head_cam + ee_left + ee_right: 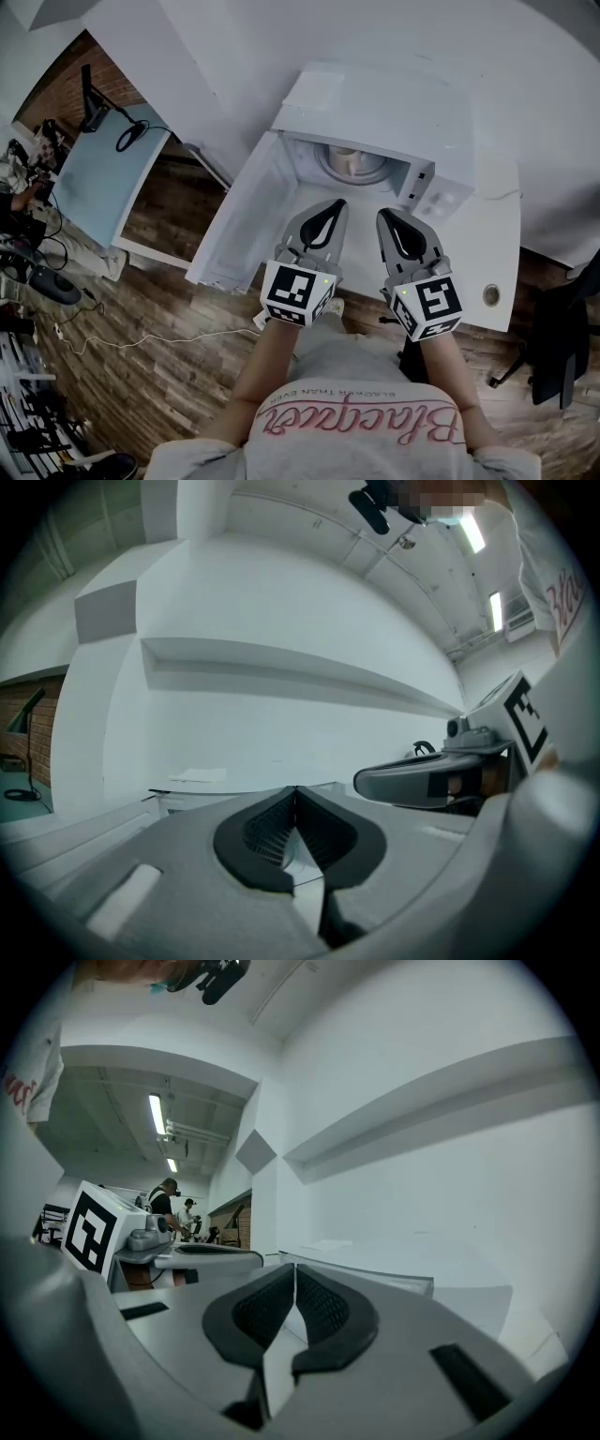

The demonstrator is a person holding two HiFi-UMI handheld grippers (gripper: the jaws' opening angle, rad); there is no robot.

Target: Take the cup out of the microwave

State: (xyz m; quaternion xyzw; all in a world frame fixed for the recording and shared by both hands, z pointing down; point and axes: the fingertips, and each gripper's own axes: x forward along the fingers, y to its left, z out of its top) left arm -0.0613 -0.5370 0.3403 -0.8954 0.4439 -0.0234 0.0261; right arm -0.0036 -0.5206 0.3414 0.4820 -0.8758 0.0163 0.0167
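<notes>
White table (497, 234), open microwave (375, 98), cup (354, 161) upright inside; left tool (336, 204), right tool (383, 216) pressed together, empty.

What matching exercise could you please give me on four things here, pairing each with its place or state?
Things:
1 microwave door
2 cup
3 left gripper
4 chair

Places or states:
a shut, with nothing between the jaws
b inside the microwave
c swung open
d black, far right in the head view

Pairs: 1-c, 2-b, 3-a, 4-d

Cup (353, 161) in the microwave (375, 103) on the table (489, 246), door (246, 217) out left, left claw (338, 202) and right claw (382, 214) just in front.
</notes>
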